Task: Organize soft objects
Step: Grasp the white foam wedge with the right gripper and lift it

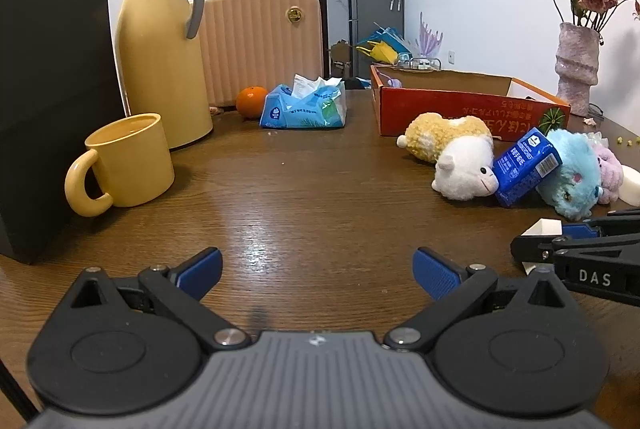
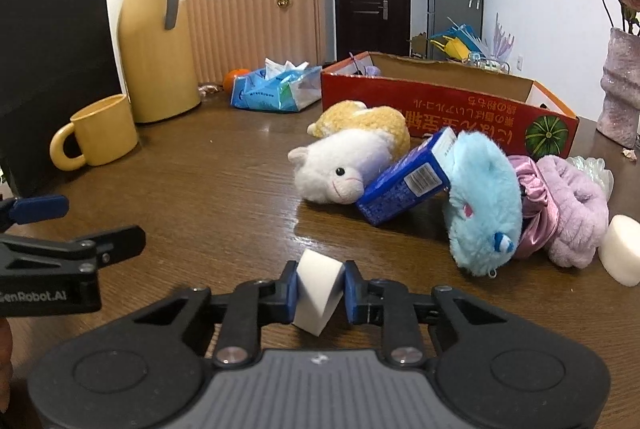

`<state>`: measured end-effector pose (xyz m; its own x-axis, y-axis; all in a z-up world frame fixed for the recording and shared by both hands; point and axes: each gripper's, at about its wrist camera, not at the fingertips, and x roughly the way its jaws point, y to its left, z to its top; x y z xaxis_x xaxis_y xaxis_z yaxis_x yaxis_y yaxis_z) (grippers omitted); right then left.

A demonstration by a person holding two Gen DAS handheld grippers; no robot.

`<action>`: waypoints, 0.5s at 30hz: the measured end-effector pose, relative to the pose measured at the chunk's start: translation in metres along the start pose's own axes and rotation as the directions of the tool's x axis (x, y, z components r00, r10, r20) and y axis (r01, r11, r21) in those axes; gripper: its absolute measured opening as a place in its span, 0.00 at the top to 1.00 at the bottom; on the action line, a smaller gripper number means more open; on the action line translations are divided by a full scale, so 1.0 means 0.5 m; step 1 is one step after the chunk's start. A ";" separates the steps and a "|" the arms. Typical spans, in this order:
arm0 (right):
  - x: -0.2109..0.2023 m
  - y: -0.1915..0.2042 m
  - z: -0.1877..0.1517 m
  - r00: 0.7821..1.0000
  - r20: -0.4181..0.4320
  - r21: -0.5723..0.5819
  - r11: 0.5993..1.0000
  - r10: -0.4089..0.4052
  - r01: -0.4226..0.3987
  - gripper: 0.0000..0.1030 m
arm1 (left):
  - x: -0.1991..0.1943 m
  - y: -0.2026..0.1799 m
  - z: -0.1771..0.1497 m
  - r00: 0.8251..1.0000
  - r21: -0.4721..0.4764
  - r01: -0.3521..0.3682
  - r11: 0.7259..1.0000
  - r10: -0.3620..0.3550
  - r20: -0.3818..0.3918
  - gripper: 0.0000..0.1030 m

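My right gripper (image 2: 320, 293) is shut on a white sponge block (image 2: 318, 289), squeezed between its blue pads low over the table; the left wrist view shows that block (image 1: 542, 228) at the gripper's tip on the right. My left gripper (image 1: 318, 273) stands open over bare wood with nothing in it. Ahead on the right lie a white-and-yellow alpaca plush (image 2: 344, 165), a blue tissue pack (image 2: 404, 185), a light blue plush (image 2: 482, 205), a pink satin scrunchie (image 2: 536, 205), a lilac fluffy toy (image 2: 576, 209) and another white sponge (image 2: 624, 249). Behind them stands an open red cardboard box (image 2: 448, 109).
On the left are a black paper bag (image 1: 52, 89), a yellow mug (image 1: 128, 161) and a yellow thermos jug (image 1: 164, 45). A tissue packet (image 1: 304, 105) and an orange (image 1: 251, 102) lie at the back. A pink vase with dried roses (image 1: 576, 65) stands far right.
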<state>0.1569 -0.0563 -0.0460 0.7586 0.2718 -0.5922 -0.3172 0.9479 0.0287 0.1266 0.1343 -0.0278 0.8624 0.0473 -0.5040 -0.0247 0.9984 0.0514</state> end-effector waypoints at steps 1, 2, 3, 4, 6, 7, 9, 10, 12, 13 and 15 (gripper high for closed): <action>-0.004 0.000 0.001 1.000 0.009 -0.001 1.000 0.006 -0.006 0.79 | -0.001 0.001 0.000 1.000 -0.002 -0.001 1.000 0.001 0.002 0.00; -0.007 -0.001 0.002 1.000 0.017 -0.003 1.000 0.010 -0.010 0.79 | -0.001 0.001 0.001 1.000 -0.005 -0.003 1.000 0.003 0.005 0.00; -0.009 -0.002 0.003 1.000 0.024 -0.005 1.000 0.012 -0.012 0.79 | -0.002 0.001 0.002 1.000 -0.007 -0.007 1.000 0.007 0.008 0.00; -0.012 -0.004 0.004 0.999 0.032 -0.007 1.000 0.014 -0.014 0.79 | -0.002 0.001 0.003 1.000 -0.009 -0.011 1.000 0.011 0.010 0.00; -0.017 -0.010 0.008 0.999 0.047 -0.006 1.000 0.016 -0.016 0.79 | -0.003 0.001 0.005 1.000 -0.014 -0.020 1.000 0.020 0.016 0.00; -0.020 -0.013 0.010 0.998 0.055 -0.005 1.000 0.016 -0.016 0.79 | -0.004 0.000 0.007 1.000 -0.017 -0.022 1.000 0.023 0.019 0.00; -0.026 -0.024 0.014 0.997 0.072 -0.001 1.000 0.014 -0.014 0.80 | -0.005 -0.001 0.010 0.999 -0.028 -0.025 0.999 0.026 0.023 0.00; -0.030 -0.029 0.016 0.997 0.081 0.001 1.000 0.012 -0.013 0.79 | -0.005 -0.002 0.012 0.999 -0.033 -0.025 0.999 0.026 0.024 0.00; -0.037 -0.040 0.021 0.995 0.100 0.004 1.000 0.011 -0.011 0.80 | -0.004 -0.008 0.016 0.999 -0.040 -0.028 0.999 0.029 0.024 0.00; -0.042 -0.046 0.023 0.994 0.111 0.005 1.000 0.009 -0.010 0.80 | -0.004 -0.011 0.017 0.999 -0.042 -0.027 0.999 0.028 0.024 0.00; -0.049 -0.057 0.028 0.991 0.131 0.005 1.000 0.007 -0.008 0.80 | -0.004 -0.021 0.022 0.999 -0.043 -0.023 0.999 0.024 0.028 0.00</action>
<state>0.1550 -0.0877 -0.0210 0.8244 0.2977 -0.4814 -0.3201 0.9467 0.0374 0.1307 0.1235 -0.0182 0.8751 0.0707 -0.4787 -0.0663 0.9975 0.0261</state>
